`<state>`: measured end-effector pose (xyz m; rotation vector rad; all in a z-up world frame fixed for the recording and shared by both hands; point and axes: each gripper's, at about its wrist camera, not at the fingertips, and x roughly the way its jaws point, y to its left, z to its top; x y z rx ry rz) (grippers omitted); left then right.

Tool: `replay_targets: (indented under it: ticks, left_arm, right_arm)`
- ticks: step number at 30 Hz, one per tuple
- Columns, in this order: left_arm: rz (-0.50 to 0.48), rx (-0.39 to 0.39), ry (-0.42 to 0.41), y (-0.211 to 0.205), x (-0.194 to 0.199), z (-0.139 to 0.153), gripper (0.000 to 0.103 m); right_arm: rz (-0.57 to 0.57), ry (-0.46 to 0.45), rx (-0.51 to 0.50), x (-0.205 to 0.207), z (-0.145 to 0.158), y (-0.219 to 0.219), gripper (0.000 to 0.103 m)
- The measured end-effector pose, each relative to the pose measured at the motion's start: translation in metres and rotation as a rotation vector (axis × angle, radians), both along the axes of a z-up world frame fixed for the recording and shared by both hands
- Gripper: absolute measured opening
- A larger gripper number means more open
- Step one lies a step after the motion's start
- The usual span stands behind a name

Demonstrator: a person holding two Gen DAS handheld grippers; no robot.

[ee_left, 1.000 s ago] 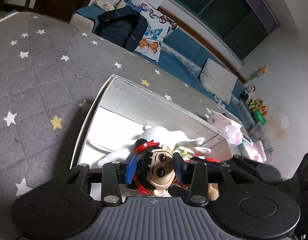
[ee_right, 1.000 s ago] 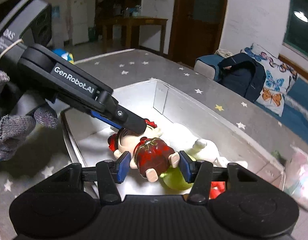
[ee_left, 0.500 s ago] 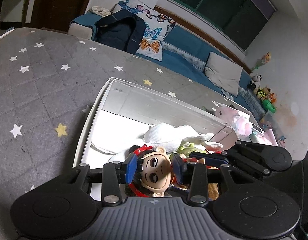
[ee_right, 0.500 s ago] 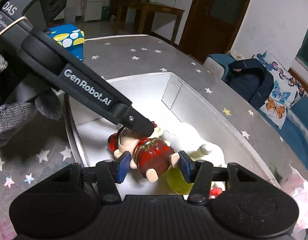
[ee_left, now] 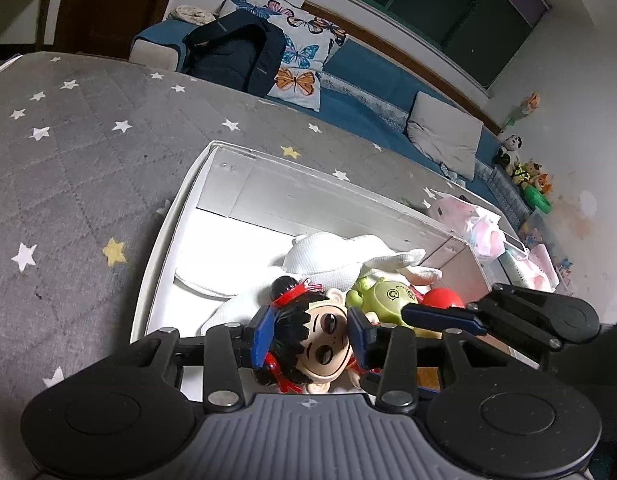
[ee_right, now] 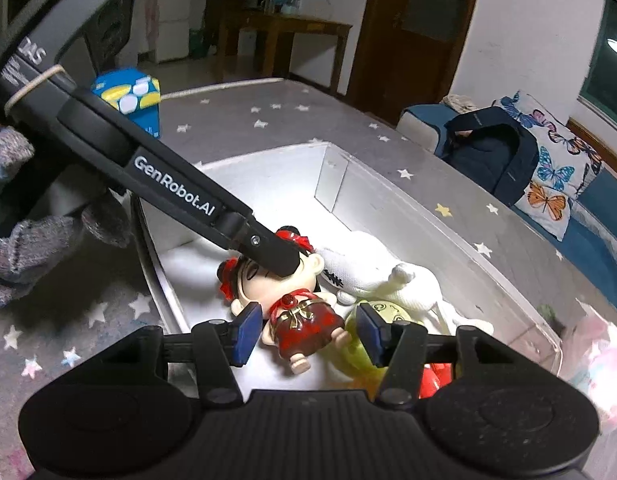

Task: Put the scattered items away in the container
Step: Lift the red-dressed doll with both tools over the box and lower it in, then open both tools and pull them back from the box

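A white open box (ee_left: 244,184) (ee_right: 332,176) stands on the grey star-patterned cover. In it lie a white plush (ee_left: 332,260) (ee_right: 372,272), a green toy (ee_left: 388,296) (ee_right: 384,308) and a red piece (ee_left: 442,298). My left gripper (ee_left: 310,334) is shut on the head of a doll (ee_left: 324,344) with black hair and a red dress (ee_right: 304,320), low inside the box. My right gripper (ee_right: 308,330) is open, its pads either side of the doll's body without touching.
A blue patterned carton (ee_right: 128,96) stands on the cover at the far left. A pink packet (ee_left: 480,228) lies past the box's right end. A sofa with a dark backpack (ee_left: 236,56) and butterfly cushions runs behind the cover.
The left gripper has lowered the doll a little deeper into the box, still holding its head. The right gripper has drawn slightly nearer and stays open.
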<state>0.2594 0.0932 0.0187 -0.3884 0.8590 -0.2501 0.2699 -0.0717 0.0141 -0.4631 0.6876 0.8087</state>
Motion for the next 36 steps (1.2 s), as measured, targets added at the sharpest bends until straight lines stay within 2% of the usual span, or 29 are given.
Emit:
replay_targets:
  ticks: [8,15,17,18,19,25,32,34,36]
  left_arm:
    - [-0.003,0.081,-0.051,-0.012,-0.015,0.014,0.042]
    - [0.009,0.171,-0.115,-0.027,-0.046,0.027,0.042]
    - [0.013,0.190,-0.135,-0.032,-0.057,0.031,0.042]
    - [0.016,0.198,-0.146,-0.034,-0.063,0.033,0.042]
    - [0.017,0.208,-0.158,-0.037,-0.069,0.034,0.042]
    - [0.051,0.291,-0.216,-0.053,-0.104,0.036,0.042]
    - [0.092,0.312,-0.226,-0.063,-0.132,0.027,0.042]
    - [0.105,0.317,-0.223,-0.066,-0.138,0.026,0.042]
    - [0.113,0.325,-0.224,-0.066,-0.142,0.025,0.042]
  right_arm:
    - [-0.102,-0.012,0.122,-0.023,0.013,-0.023,0.054]
    - [-0.217,-0.019,0.226,-0.050,0.019,-0.048,0.054]
    - [-0.245,-0.017,0.249,-0.059,0.020,-0.054,0.056]
    - [-0.261,-0.014,0.261,-0.063,0.020,-0.057,0.064]
    - [-0.278,-0.011,0.272,-0.068,0.020,-0.060,0.067]
    - [-0.358,0.002,0.332,-0.093,0.020,-0.076,0.068]
    - [-0.423,0.009,0.354,-0.109,0.011,-0.084,0.074]
    - [-0.435,0.011,0.373,-0.114,0.011,-0.087,0.083]
    - [-0.446,0.007,0.387,-0.118,0.011,-0.089,0.083]
